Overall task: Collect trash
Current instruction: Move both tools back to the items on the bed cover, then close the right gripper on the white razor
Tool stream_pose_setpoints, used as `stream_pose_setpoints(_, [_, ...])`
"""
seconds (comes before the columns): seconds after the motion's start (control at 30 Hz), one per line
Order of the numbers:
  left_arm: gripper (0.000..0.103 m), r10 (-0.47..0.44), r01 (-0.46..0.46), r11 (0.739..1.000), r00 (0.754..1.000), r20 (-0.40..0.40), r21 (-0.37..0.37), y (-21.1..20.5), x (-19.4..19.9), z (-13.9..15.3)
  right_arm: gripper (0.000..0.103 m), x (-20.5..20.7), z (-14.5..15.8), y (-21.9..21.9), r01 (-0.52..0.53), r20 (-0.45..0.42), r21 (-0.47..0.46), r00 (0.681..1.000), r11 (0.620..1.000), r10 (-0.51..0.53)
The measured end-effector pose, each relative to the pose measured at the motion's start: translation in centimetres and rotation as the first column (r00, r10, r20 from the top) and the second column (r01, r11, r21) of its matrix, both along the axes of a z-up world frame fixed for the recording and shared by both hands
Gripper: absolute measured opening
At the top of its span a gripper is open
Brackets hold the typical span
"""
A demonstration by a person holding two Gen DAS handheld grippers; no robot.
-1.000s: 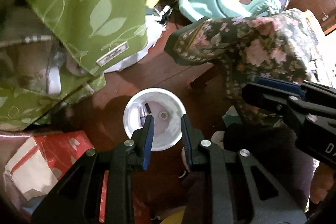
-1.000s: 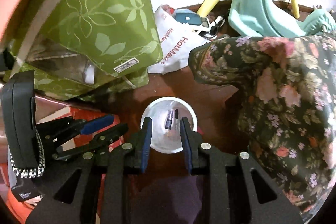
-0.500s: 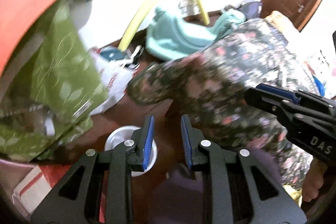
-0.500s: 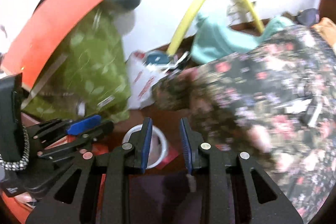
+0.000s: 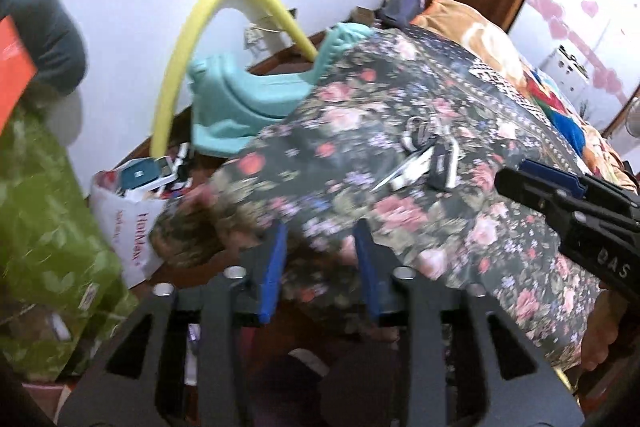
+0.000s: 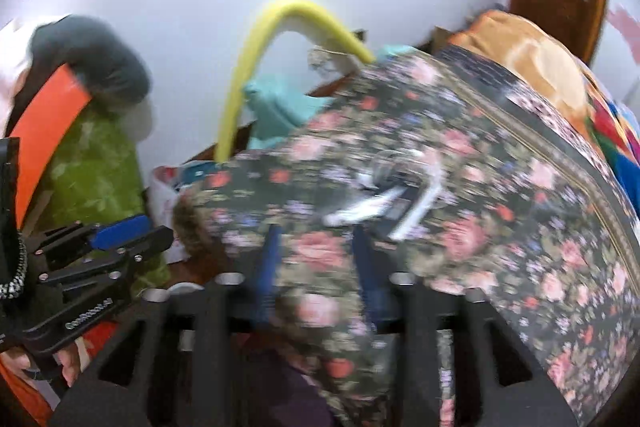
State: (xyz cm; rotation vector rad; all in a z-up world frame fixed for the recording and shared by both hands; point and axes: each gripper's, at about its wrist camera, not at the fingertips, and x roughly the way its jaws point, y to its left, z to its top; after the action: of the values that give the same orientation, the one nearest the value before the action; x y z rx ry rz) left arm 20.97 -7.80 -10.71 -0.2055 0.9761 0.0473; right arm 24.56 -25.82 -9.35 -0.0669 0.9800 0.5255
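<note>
Both hand-held grippers hang over the near edge of a floral bedspread [image 5: 400, 131]. The left hand-held gripper [image 5: 320, 267] and the right hand-held gripper [image 6: 316, 267] have just been opening, their jaws now apart with nothing between them. The trash [image 5: 428, 159] (small white and dark pieces, blurred) lies on the bedspread, just beyond both.

My left gripper [image 5: 320, 267], jaws just opening and empty, faces small items [image 5: 428, 159] scattered on a floral bedspread [image 5: 460, 227].
</note>
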Motion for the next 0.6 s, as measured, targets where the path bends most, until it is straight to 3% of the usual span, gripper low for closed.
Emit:
stream_pose_setpoints(0.03, [0.046, -0.008, 0.008, 1.000, 1.000, -0.001, -0.005, -0.6, 0.9, -0.2, 0.062, 0.5, -0.2, -1.0, 0.014, -0.006, 0.011, 1.000, 1.000, -0.014])
stream_pose_setpoints(0.2, [0.065, -0.033, 0.032, 0.999, 0.999, -0.043, -0.034, -2.3, 4.9, -1.7, 0.064, 3.7, -2.7, -4.6, 0.094, -0.103, 0.062, 0.991, 0.994, -0.087])
stream_pose_setpoints(0.47, [0.065, -0.077, 0.069, 0.995, 0.991, -0.107, -0.068, -2.9, 10.2, -5.4, 0.064, 7.4, -7.1, -6.4, 0.167, -0.204, 0.054, 0.967, 0.985, -0.153])
stream_pose_setpoints(0.6, [0.065, -0.114, 0.102, 0.990, 0.983, -0.146, -0.094, -3.0, 12.4, -7.4, 0.043, 9.1, -9.0, -5.8, 0.178, -0.259, 0.090, 0.954, 0.980, -0.150])
